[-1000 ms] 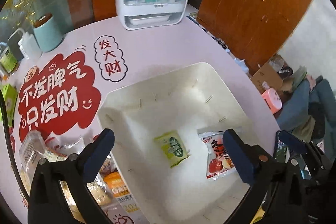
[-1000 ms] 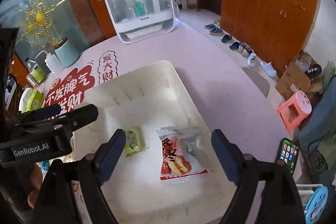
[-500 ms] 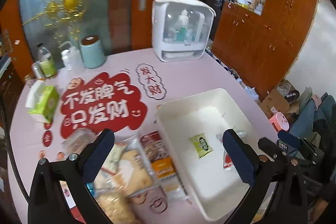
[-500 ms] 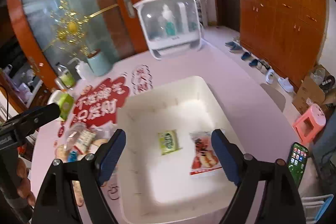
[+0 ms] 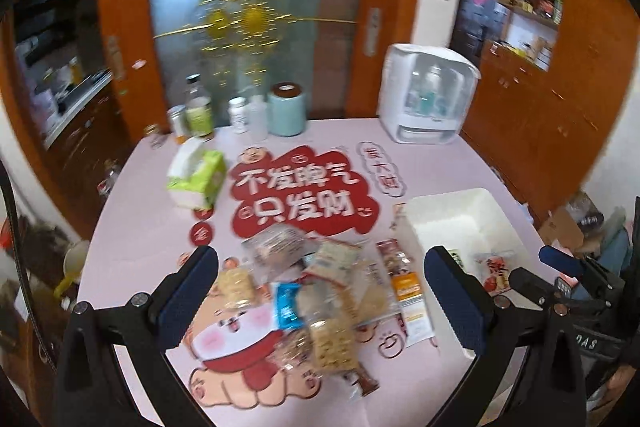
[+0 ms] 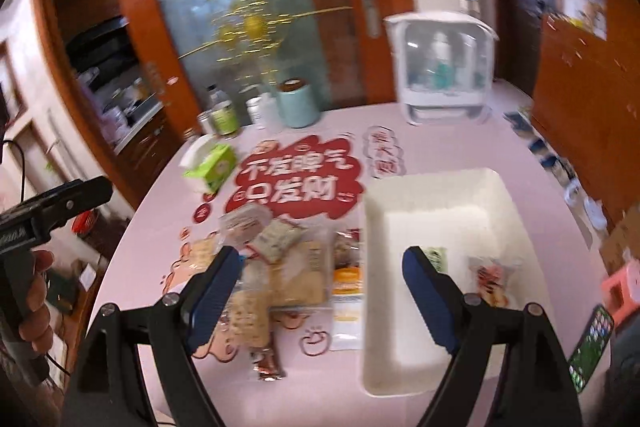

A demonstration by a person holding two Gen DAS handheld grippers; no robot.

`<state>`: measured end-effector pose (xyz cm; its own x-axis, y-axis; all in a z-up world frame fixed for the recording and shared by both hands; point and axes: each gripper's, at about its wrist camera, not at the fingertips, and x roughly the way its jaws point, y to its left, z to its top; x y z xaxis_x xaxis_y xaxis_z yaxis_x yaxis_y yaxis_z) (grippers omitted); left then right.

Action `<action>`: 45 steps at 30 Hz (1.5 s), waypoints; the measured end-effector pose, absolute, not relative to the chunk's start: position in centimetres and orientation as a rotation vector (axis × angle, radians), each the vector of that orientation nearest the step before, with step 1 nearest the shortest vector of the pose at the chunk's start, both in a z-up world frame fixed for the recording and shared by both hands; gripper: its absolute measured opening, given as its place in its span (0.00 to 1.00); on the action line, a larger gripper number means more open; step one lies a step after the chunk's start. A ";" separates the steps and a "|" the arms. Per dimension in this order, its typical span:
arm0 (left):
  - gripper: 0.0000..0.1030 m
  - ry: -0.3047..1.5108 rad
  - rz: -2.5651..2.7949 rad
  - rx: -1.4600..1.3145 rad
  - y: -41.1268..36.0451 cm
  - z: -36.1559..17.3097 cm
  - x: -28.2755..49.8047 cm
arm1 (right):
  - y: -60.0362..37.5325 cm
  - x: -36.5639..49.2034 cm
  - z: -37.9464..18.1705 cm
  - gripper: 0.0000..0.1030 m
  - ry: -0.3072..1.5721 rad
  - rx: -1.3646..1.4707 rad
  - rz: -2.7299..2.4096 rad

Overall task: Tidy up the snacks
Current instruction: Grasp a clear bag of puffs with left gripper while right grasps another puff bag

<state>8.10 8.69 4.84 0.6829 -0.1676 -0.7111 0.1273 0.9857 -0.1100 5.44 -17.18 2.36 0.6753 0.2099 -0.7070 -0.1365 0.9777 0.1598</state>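
Observation:
A white bin point(image 6: 436, 199) stands on the pink table at the right; it also shows in the left wrist view point(image 5: 452, 211). Inside lie a green packet point(image 6: 435, 254) and a red-and-white packet point(image 6: 491, 279). A pile of several snack packets point(image 5: 320, 291) lies left of the bin, also in the right wrist view point(image 6: 280, 267). My left gripper point(image 5: 320, 291) is open and empty, high above the pile. My right gripper point(image 6: 320, 287) is open and empty, above the pile's right edge and the bin's left wall.
A green tissue box point(image 5: 196, 179), bottles point(image 5: 199, 109), a teal canister point(image 5: 286, 109) and a white cabinet-like case point(image 5: 428, 93) stand at the table's far side. A phone point(image 6: 592, 339) and a pink stool point(image 6: 624, 287) are off the table's right edge.
Both grippers have pulled up and back from over the bin, and turned left. The snack pile and the whole table now show. Both stay open and empty.

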 end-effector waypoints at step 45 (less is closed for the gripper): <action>0.94 1.339 0.007 -0.096 18.1 -24.9 24.1 | -3.6 11.5 -18.5 0.58 1.219 0.019 0.029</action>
<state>24.08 18.10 -24.91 0.2306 -0.0497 -0.9718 -0.0604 0.9960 -0.0653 11.52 -3.60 -18.46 0.3444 0.0322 -0.9383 -0.0119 0.9995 0.0299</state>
